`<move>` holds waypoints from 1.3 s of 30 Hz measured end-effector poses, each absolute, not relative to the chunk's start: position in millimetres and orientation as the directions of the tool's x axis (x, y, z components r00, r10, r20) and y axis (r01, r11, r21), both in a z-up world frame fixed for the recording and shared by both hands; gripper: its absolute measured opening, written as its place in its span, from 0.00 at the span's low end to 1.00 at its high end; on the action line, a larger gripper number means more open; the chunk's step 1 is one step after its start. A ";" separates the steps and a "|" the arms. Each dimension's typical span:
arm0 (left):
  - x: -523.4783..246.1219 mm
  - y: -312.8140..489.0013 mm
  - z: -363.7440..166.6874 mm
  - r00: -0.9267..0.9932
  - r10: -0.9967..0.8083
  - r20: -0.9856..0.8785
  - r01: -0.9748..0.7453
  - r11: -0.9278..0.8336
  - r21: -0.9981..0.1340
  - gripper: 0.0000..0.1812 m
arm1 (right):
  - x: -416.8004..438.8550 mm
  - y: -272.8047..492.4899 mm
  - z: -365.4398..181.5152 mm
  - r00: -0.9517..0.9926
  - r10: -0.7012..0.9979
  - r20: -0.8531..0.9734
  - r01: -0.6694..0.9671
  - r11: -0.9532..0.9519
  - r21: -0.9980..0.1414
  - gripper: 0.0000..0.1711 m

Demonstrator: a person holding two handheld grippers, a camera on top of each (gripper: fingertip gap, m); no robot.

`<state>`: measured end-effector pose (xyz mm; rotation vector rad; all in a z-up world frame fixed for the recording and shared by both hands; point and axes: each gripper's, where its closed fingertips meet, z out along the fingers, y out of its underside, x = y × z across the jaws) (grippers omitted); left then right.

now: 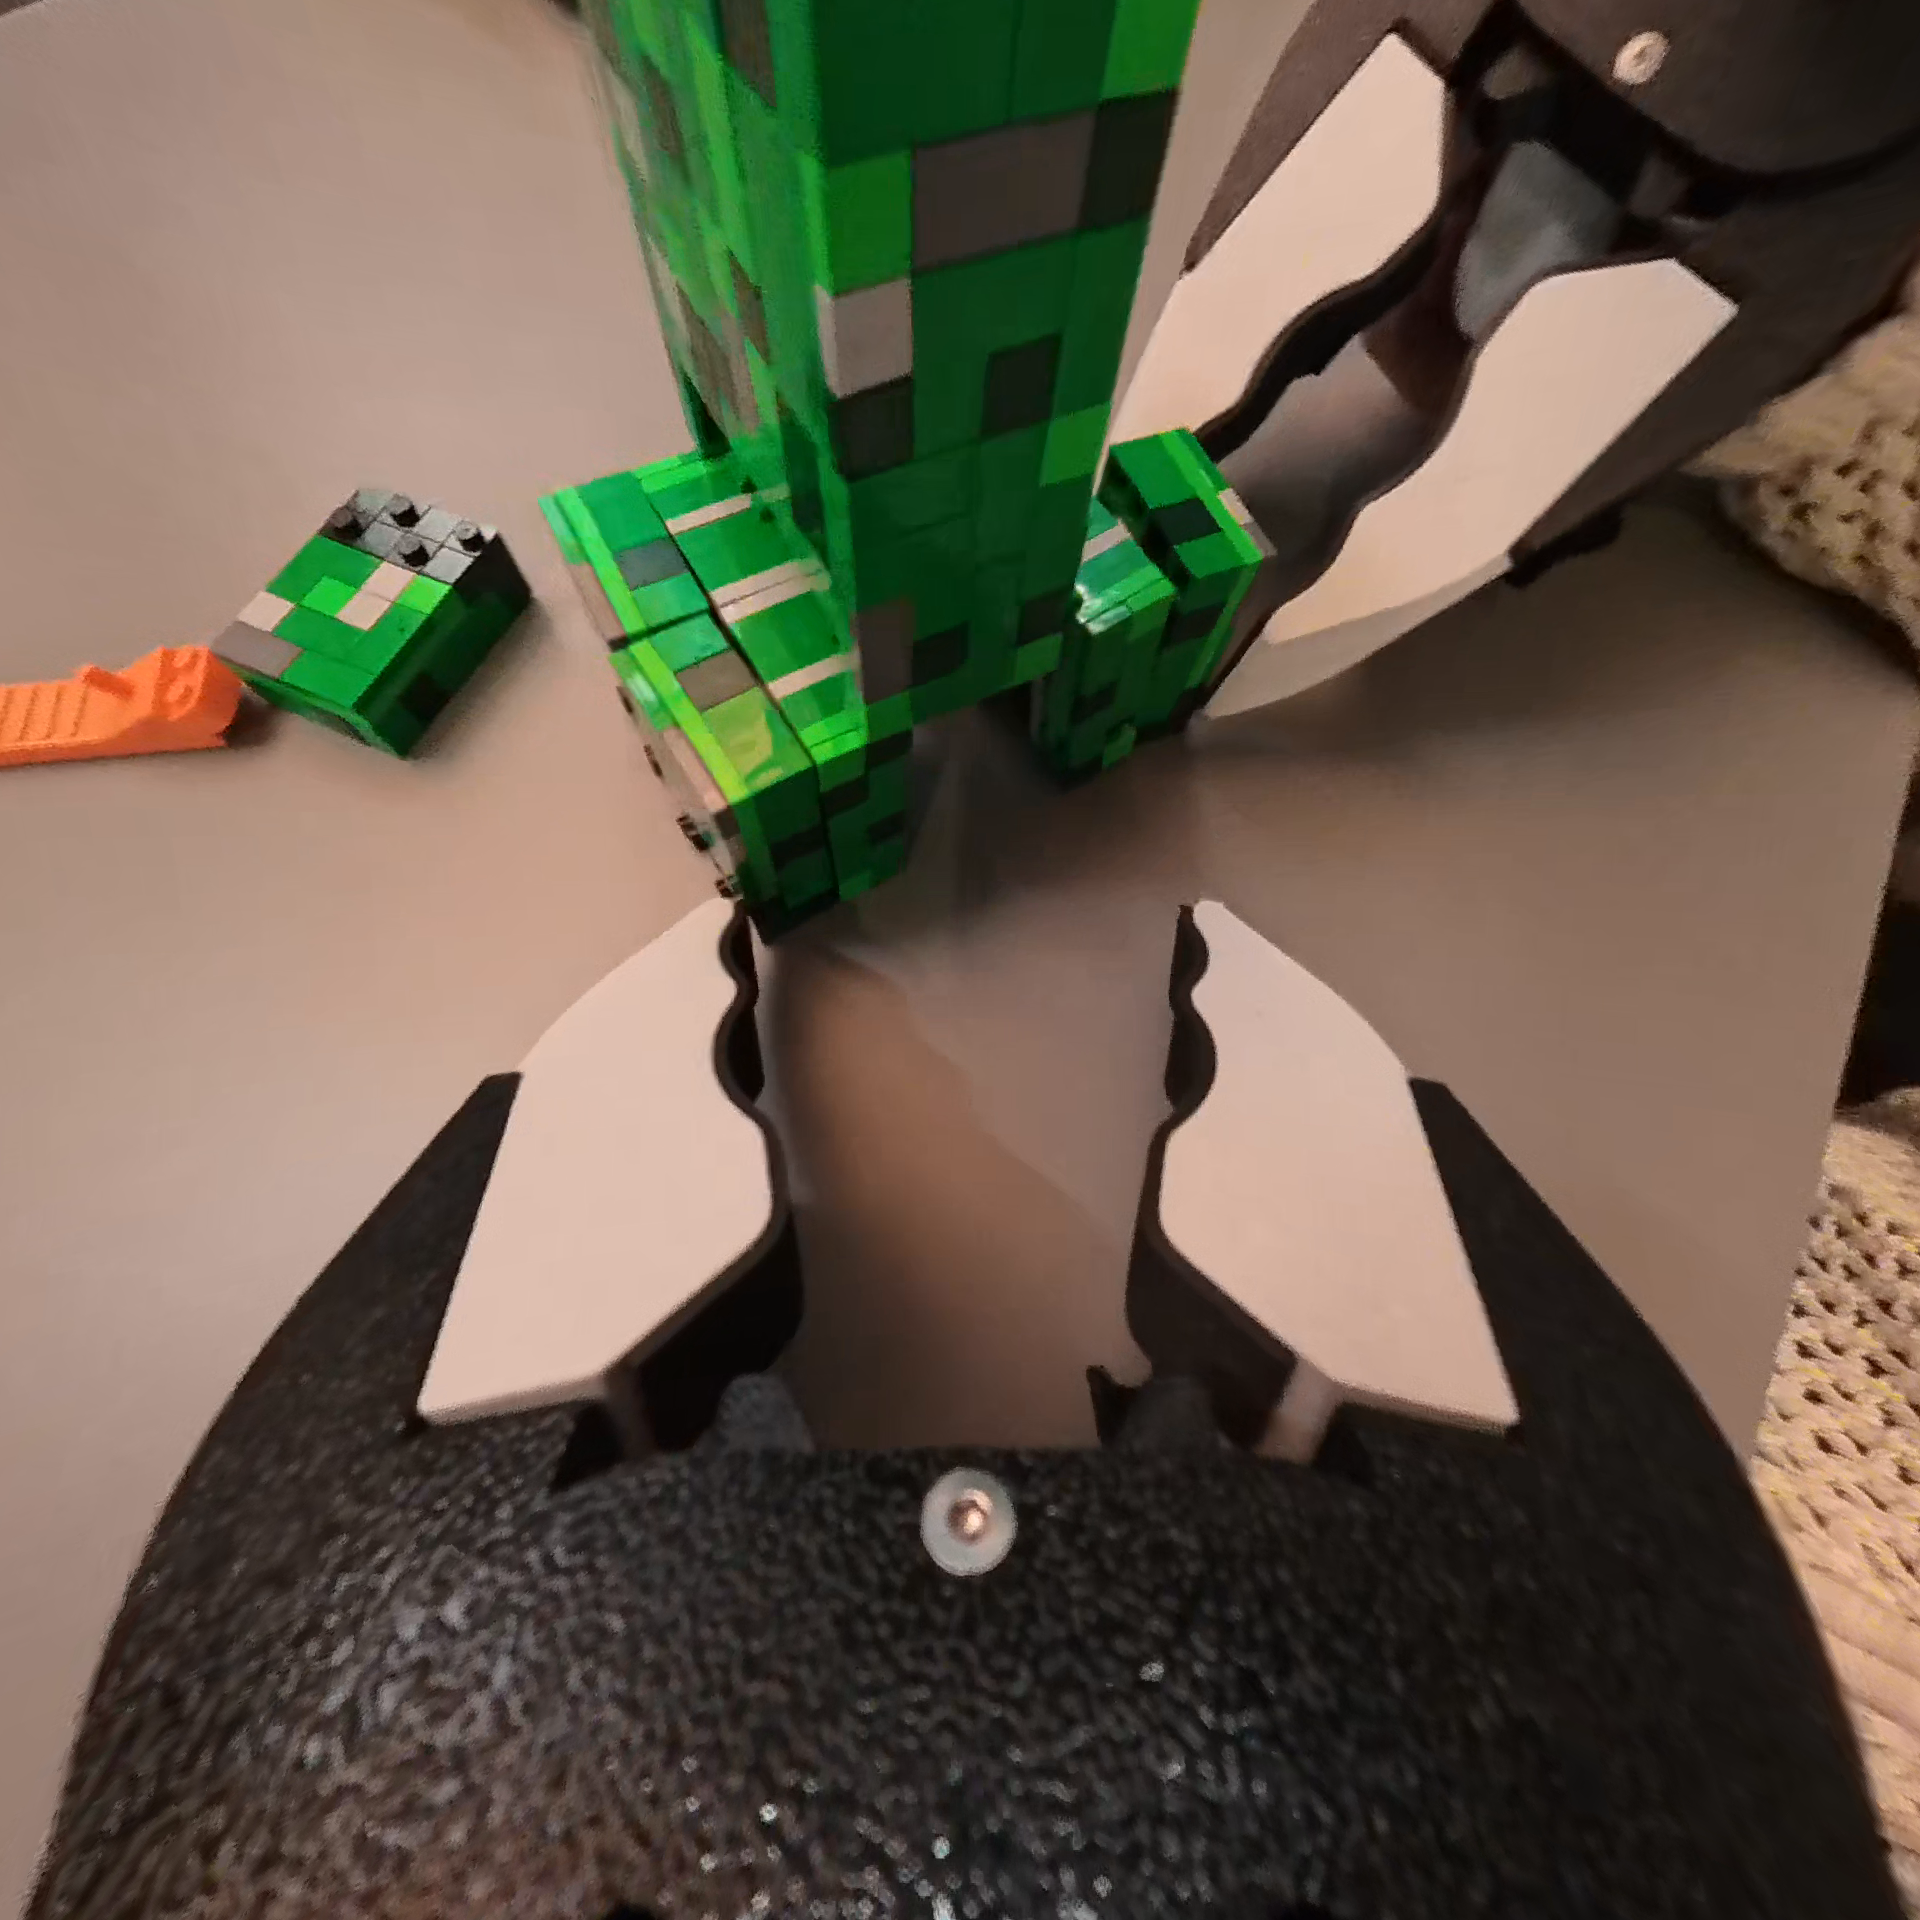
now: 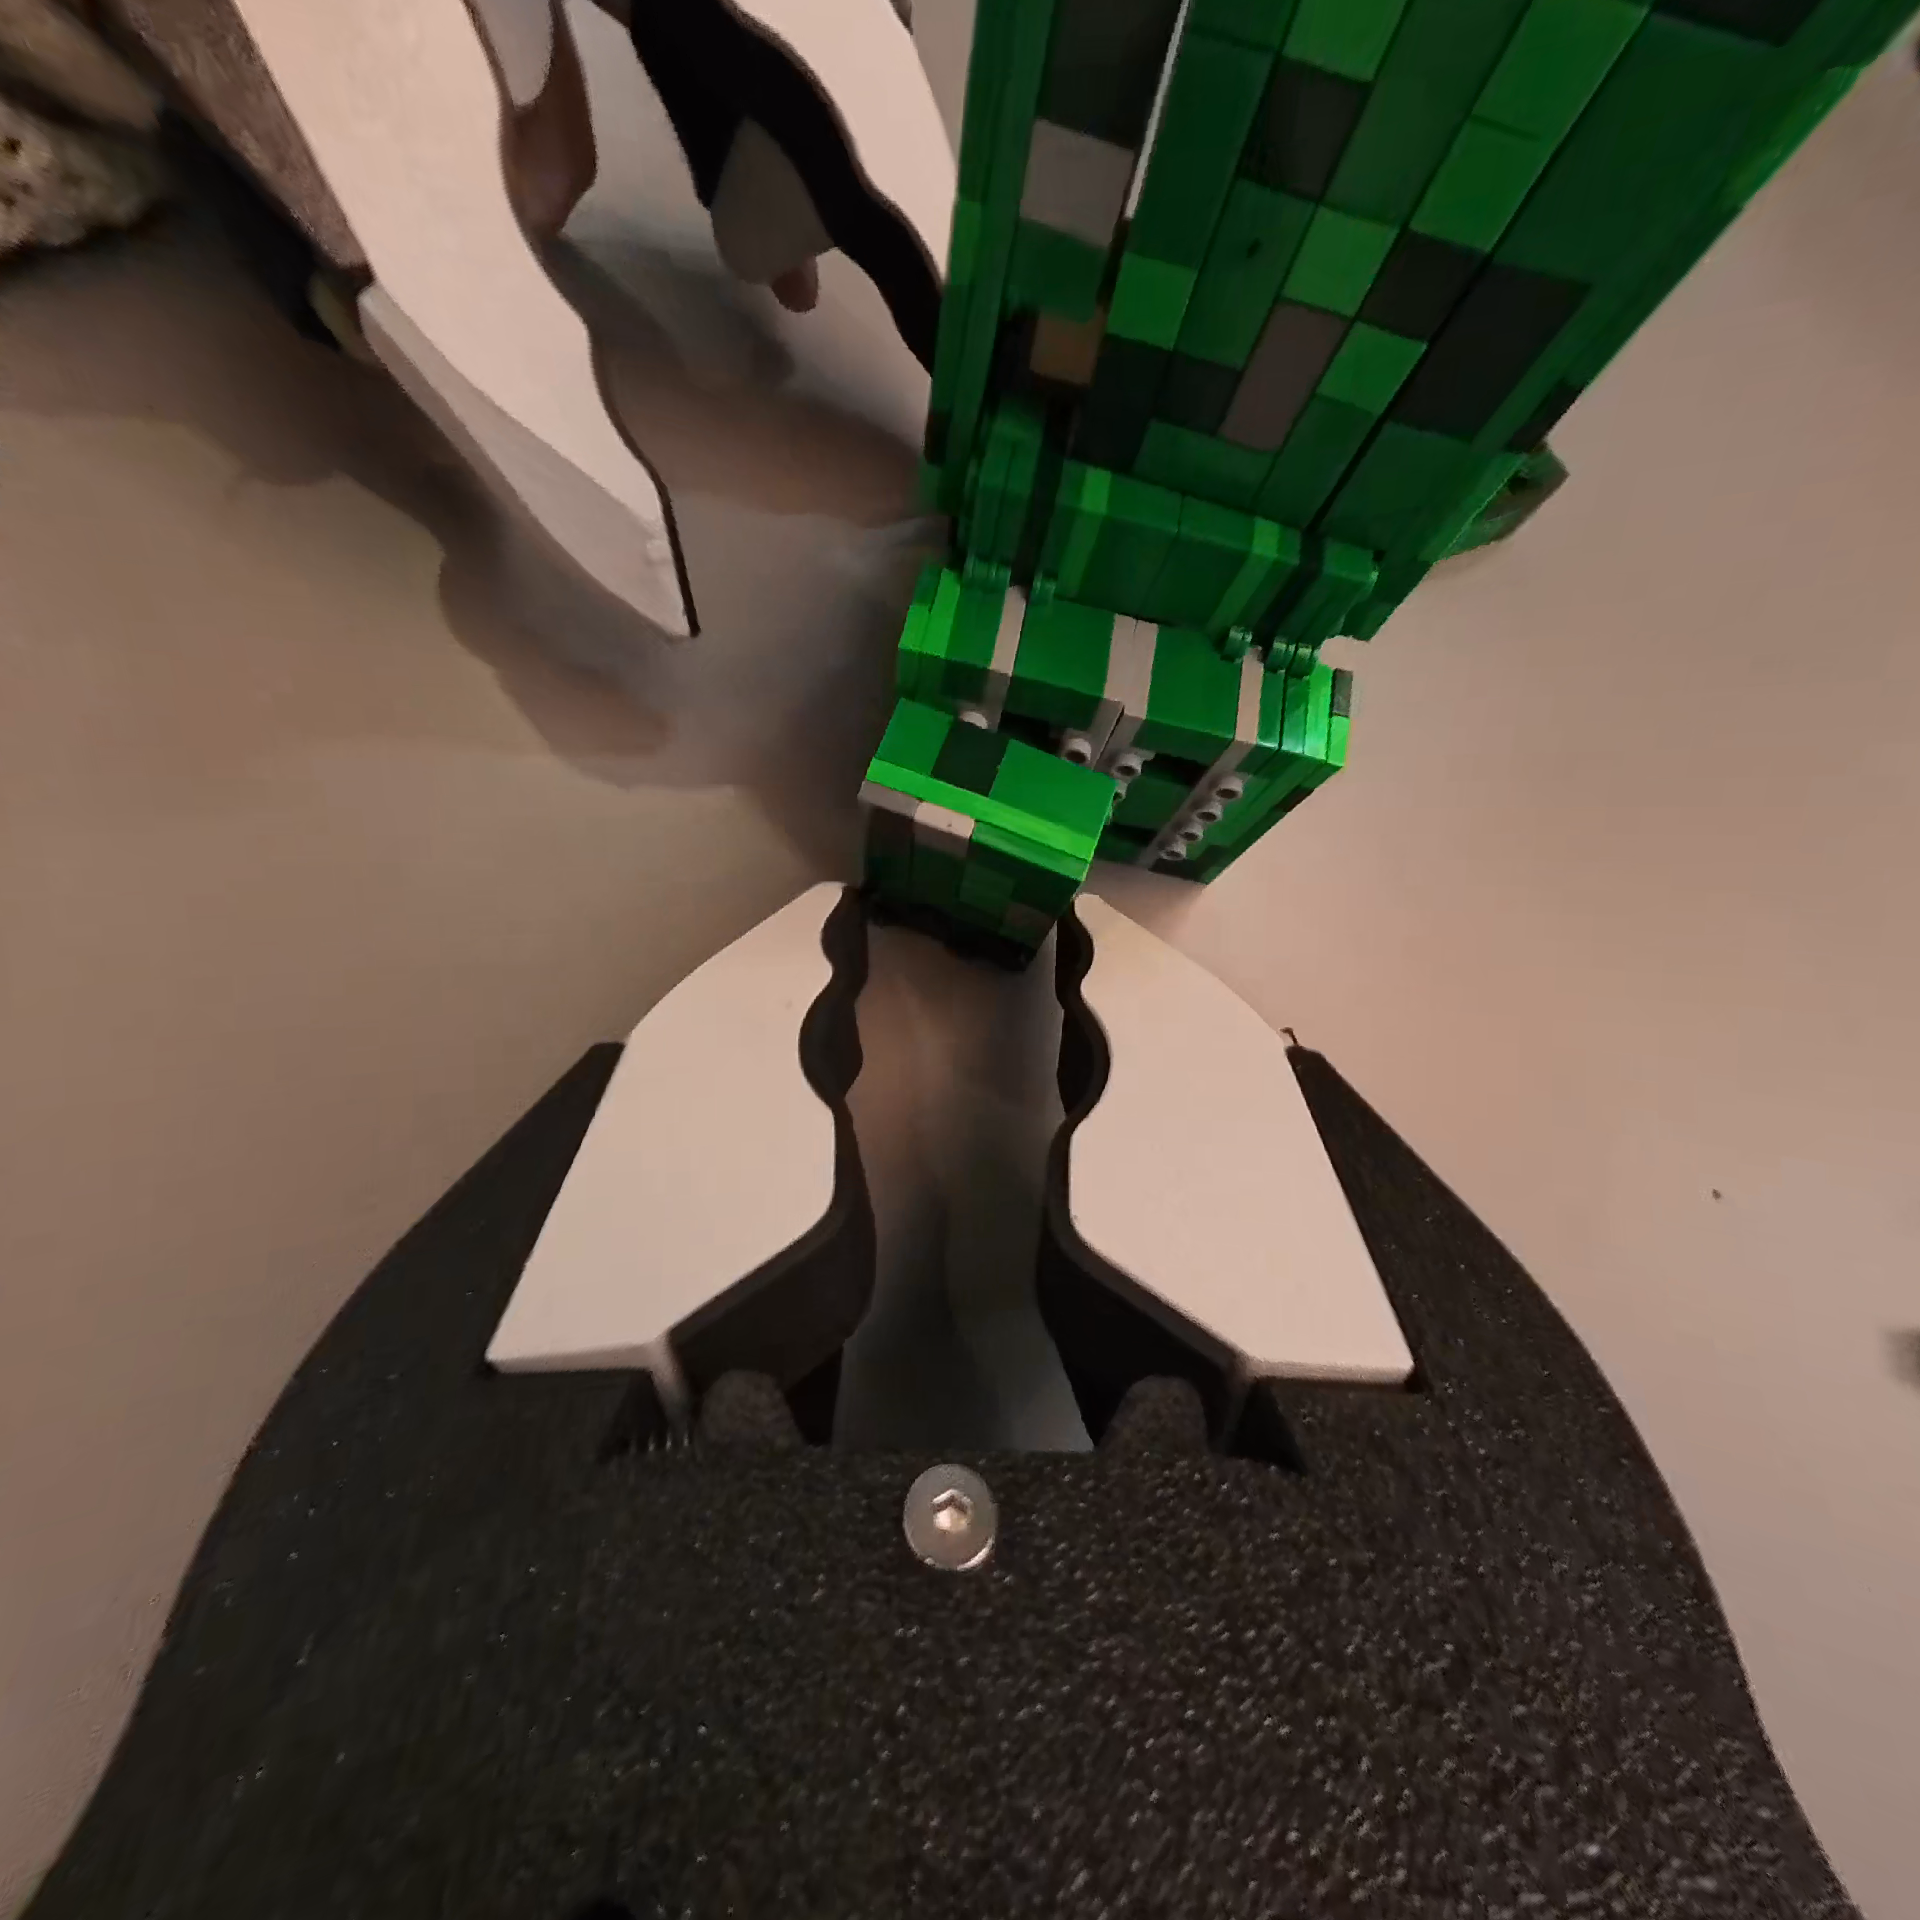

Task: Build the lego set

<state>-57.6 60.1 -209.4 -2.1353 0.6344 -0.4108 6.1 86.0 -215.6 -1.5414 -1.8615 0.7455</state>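
A tall green Lego figure point(image 1: 935, 312) with grey and dark squares stands on the grey table point(image 1: 312, 312). My right gripper point(image 2: 961, 902) is shut on a green foot block point(image 2: 987, 831) and holds it against the studded side of the figure's base point(image 2: 1195, 769). In the left wrist view the right gripper point(image 1: 1207, 574) comes in from the upper right, its fingers either side of that foot point(image 1: 1132, 623). My left gripper point(image 1: 961, 920) is open and empty, its left tip just at the figure's near foot point(image 1: 727, 686). It also shows in the right wrist view point(image 2: 810, 488).
A loose green block with black studs point(image 1: 374, 613) lies on the table to the left, touching an orange brick separator point(image 1: 104, 696). A cream knitted fabric point(image 1: 1849, 1299) lies beyond the table's right edge.
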 end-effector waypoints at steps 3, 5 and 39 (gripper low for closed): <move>-56.8 60.2 -207.1 0.815 -0.574 0.081 -0.275 -0.505 -0.818 0.41 | 11.2 86.4 -216.7 -0.213 0.973 0.088 0.630 0.206 -0.749 0.17; -58.2 61.7 -203.0 0.817 -0.571 0.078 -0.260 -0.486 -0.834 0.40 | 13.2 85.0 -216.2 -0.247 0.967 0.068 0.615 0.210 -0.760 0.16; -74.5 81.0 -195.1 0.880 -0.436 -0.187 -0.365 -0.371 -0.854 0.36 | 23.3 96.7 -189.5 -0.191 0.980 0.049 0.476 0.136 -0.869 0.24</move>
